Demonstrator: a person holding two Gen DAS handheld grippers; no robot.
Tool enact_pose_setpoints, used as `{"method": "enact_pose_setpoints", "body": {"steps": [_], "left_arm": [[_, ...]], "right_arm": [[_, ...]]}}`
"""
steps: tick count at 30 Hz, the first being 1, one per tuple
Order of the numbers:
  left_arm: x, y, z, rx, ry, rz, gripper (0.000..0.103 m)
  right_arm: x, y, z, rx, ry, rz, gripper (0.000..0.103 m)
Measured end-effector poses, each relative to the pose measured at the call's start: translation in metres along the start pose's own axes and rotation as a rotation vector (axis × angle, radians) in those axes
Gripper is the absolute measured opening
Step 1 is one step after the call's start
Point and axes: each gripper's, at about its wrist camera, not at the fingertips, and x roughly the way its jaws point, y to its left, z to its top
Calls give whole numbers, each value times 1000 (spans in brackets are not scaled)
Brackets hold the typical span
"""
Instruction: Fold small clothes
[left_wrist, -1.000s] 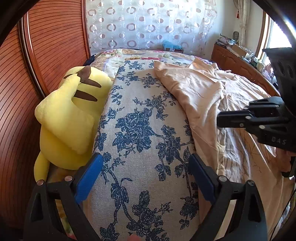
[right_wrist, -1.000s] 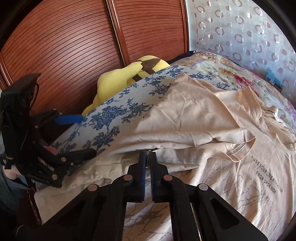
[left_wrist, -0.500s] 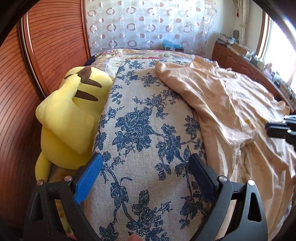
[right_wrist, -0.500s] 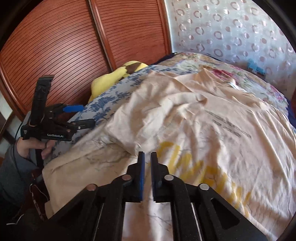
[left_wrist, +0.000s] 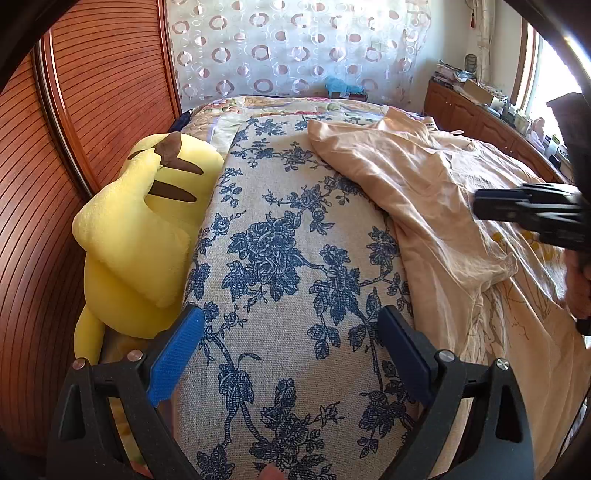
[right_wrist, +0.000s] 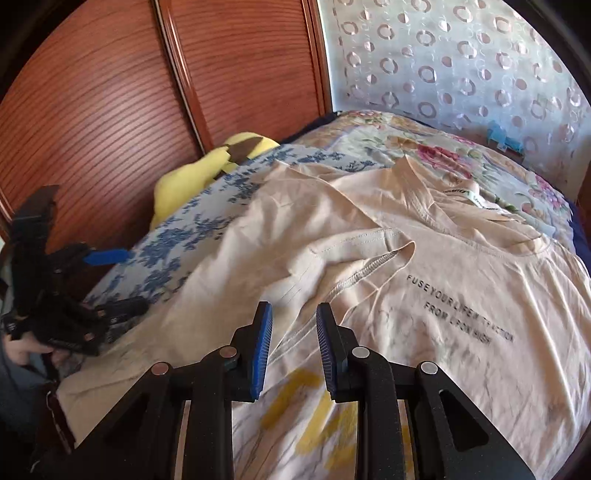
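Left wrist view: left gripper (left_wrist: 291, 354) jaws wide, empty, over blue-floral pillow (left_wrist: 291, 258). Beige T-shirt (left_wrist: 424, 192) lies off at 2 o'clock, well apart. Right gripper (left_wrist: 532, 214) already over shirt at 3 o'clock, so nearer.

Right wrist view: right gripper (right_wrist: 293, 347) jaws narrow, opening, pads clear of cloth. Folded-over sleeve (right_wrist: 354, 254) just ahead at 12–1 o'clock. Shirt's long axis runs 7 to 1 o'clock, collar far. Left gripper (right_wrist: 85, 291) idle at 9 o'clock, off shirt edge.
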Motion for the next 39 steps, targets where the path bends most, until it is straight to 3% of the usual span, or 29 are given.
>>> {"method": "enact_pose_setpoints", "body": {"steps": [7, 8, 9, 16, 20, 22, 24, 31, 32, 33, 34, 39], "left_arm": [[0, 0, 0, 0, 0, 0, 96], [0, 0, 0, 0, 0, 0, 96], [0, 0, 0, 0, 0, 0, 96], [0, 0, 0, 0, 0, 0, 96], [0, 0, 0, 0, 0, 0, 96], [0, 0, -1, 0, 0, 0, 96], [0, 0, 0, 0, -1, 0, 96], [-1, 0, 0, 0, 0, -1, 96], [-1, 0, 0, -1, 0, -1, 96], [0, 0, -1, -1, 0, -1, 96], [0, 0, 0, 0, 0, -1, 96], [-1, 0, -1, -1, 0, -1, 96]], "right_arm": [[12, 13, 2, -59, -9, -33, 23], [12, 15, 1, -73, -7, -28, 6], [12, 17, 0, -86, -2, -25, 1], [-28, 10, -14, -43, -107, -31, 0], [-27, 8, -14, -33, -102, -23, 0], [-16, 11, -10, -43, -87, -16, 7], [-4, 13, -5, -54, -73, -11, 26], [32, 13, 14, -96, -2, -47, 28], [32, 14, 16, -97, -1, -48, 27], [32, 16, 17, -106, -1, -48, 11], [31, 18, 16, -125, -4, -56, 4], [4, 14, 6, -95, -24, -82, 3]]}}
